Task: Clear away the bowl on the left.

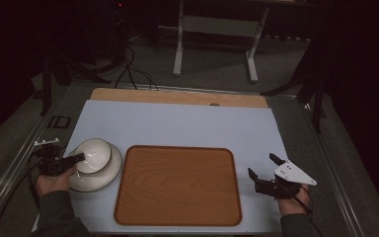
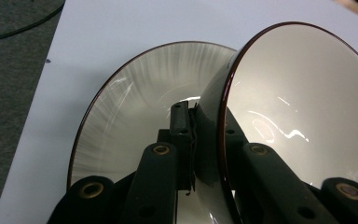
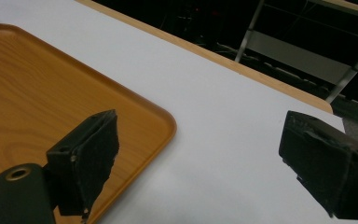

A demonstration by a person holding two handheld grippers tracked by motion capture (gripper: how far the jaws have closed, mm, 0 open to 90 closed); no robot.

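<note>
- Your left claw sits at the left edge of the bench, clenched on the wall of the white bowl.
- In the left gripper view, one jaw is inside the bowl and the other outside it, with the dark-edged rim pinched between them.
- The bowl is tilted, with its opening turned partly toward your left hand.
- Below the bowl lies a white plate with a thin dark rim. In the left gripper view that plate spreads out behind the jaws and the bowl.
- I cannot tell whether the bowl's base touches the plate or hangs just over it.
- The plate rests on the pale blue bench surface, just beside the left edge of the wooden tray, with a narrow gap between them.
- The tray lies flat in the middle of the bench, with nothing on it.
- Your right claw is released, its jaws spread wide, near the tray's right edge and over bare bench.
- In the right gripper view, the tray's rounded corner lies beside the left-hand jaw, and the bench shows between the two jaws.
- Your right hand holds that gripper low at the bench's near right side, well apart from the bowl.
</note>
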